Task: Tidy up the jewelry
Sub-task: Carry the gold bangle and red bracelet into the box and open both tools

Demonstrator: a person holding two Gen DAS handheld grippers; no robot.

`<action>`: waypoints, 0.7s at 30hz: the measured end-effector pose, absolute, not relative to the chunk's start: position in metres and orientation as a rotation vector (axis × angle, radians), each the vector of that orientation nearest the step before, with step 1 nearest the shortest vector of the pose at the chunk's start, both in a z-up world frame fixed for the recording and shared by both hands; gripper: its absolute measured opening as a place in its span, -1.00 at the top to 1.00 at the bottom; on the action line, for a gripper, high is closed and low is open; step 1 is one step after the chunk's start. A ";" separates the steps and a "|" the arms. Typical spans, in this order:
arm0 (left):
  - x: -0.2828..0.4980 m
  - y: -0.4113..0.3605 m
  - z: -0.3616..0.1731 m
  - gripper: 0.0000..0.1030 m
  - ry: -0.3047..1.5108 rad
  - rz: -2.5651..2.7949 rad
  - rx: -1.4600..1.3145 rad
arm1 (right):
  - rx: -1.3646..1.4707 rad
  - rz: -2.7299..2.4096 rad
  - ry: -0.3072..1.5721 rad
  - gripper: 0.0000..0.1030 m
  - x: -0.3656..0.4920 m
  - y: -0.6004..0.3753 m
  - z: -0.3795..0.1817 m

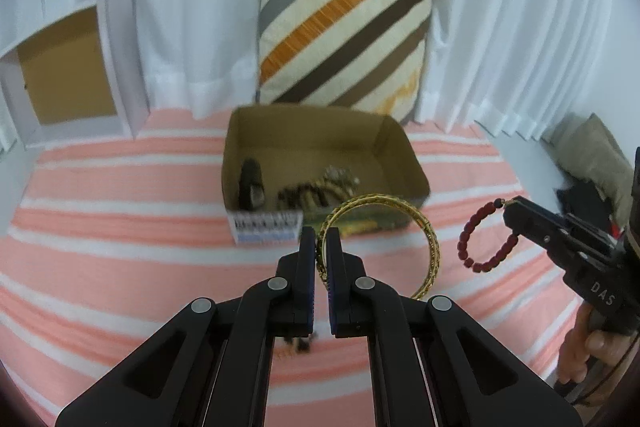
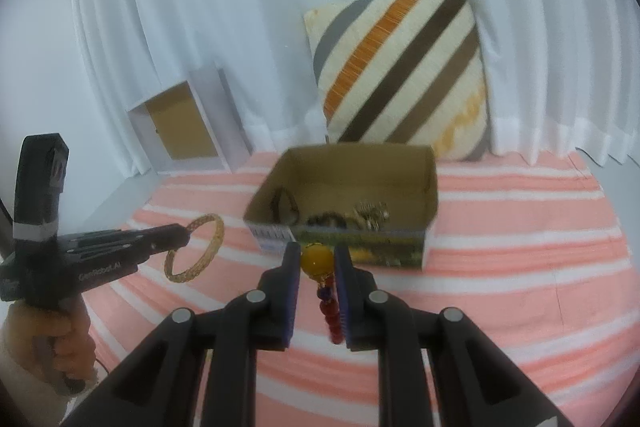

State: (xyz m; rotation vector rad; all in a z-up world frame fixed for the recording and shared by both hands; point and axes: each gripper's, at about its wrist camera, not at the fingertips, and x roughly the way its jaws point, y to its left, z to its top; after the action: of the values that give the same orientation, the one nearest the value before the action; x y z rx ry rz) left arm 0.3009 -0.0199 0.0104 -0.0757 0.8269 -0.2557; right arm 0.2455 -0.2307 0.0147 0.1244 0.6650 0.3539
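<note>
My left gripper [image 1: 321, 237] is shut on a gold bangle [image 1: 430, 239], which hangs in the air before the open cardboard box [image 1: 394, 143]. From the right wrist view the same left gripper [image 2: 187, 231] and bangle [image 2: 196, 247] show at the left. My right gripper [image 2: 317, 254] is shut on a red bead bracelet [image 2: 333, 323] by its big yellow bead [image 2: 317, 259]. In the left wrist view that right gripper [image 1: 508, 207] holds the red bead bracelet [image 1: 486, 241] dangling as a loop. Several jewelry pieces [image 1: 320, 187] lie inside the box.
The pink and white striped cloth [image 1: 120, 247] covers the surface under both grippers. A striped cushion [image 1: 344, 35] leans on the white curtain behind the box. A white box lid [image 1: 68, 71] stands at the back left. Folded clothes [image 1: 588, 163] lie at the right edge.
</note>
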 end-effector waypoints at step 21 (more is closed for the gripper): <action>0.441 -0.034 -0.046 0.95 0.874 -0.167 -0.035 | 0.060 0.302 0.760 0.66 0.415 -0.222 -0.017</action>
State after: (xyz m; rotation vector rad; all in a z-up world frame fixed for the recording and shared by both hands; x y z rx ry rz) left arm 0.4412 -0.0339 -0.0462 -0.0347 0.8737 -0.1671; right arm 0.4150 -0.2220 -0.0165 0.0600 0.7599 0.3021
